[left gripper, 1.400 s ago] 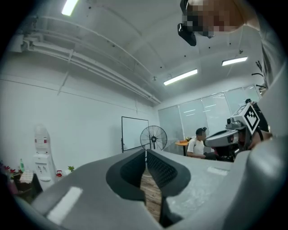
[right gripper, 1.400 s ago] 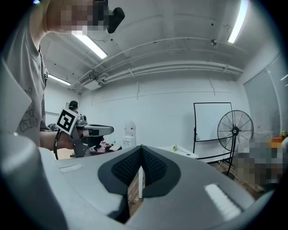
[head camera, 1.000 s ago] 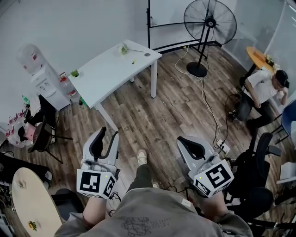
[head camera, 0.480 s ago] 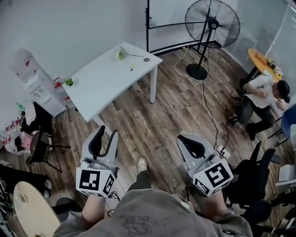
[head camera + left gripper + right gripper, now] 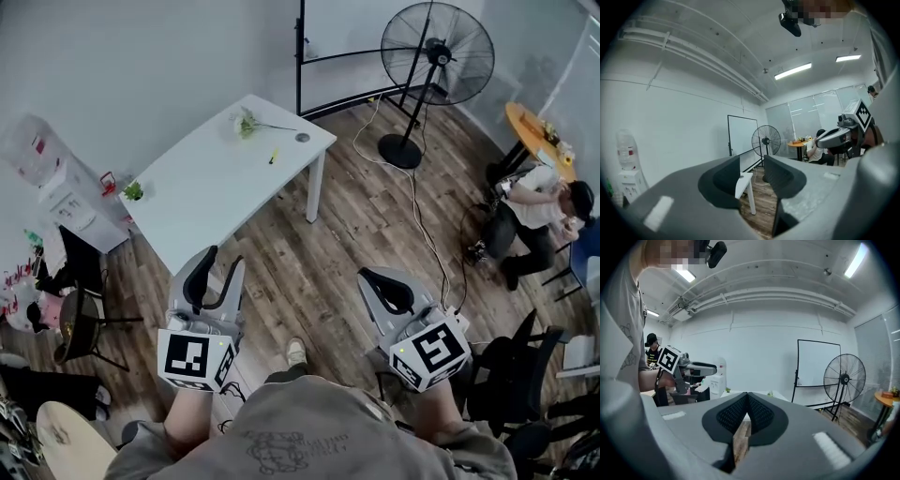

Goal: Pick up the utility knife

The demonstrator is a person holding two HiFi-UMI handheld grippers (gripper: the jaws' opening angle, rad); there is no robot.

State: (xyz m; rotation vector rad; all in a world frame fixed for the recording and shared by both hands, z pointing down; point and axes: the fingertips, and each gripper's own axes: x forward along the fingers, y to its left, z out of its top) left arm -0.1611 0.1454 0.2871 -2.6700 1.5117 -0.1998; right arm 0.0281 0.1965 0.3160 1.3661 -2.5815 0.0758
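Observation:
A small yellow object, probably the utility knife (image 5: 273,156), lies on the white table (image 5: 216,183) near its far end; it is too small to be sure. Both grippers are held low over the wooden floor, well short of the table. My left gripper (image 5: 223,262) is open with nothing between its jaws, and in the left gripper view (image 5: 751,161) a table corner (image 5: 742,183) shows through the gap. My right gripper (image 5: 367,276) is shut and empty, its pads pressed together in the right gripper view (image 5: 747,395), with the table (image 5: 780,395) behind.
A flower sprig (image 5: 246,122), a small dark disc (image 5: 302,137) and a little plant (image 5: 133,190) also sit on the table. A standing fan (image 5: 437,56), whiteboard frame (image 5: 314,47), water dispenser (image 5: 56,187), floor cable (image 5: 422,225), seated person (image 5: 534,202) and office chairs (image 5: 511,375) ring the room.
The view has advanced toward the white table, which now sits closer and more central. Both grippers keep their pose: left open, right shut.

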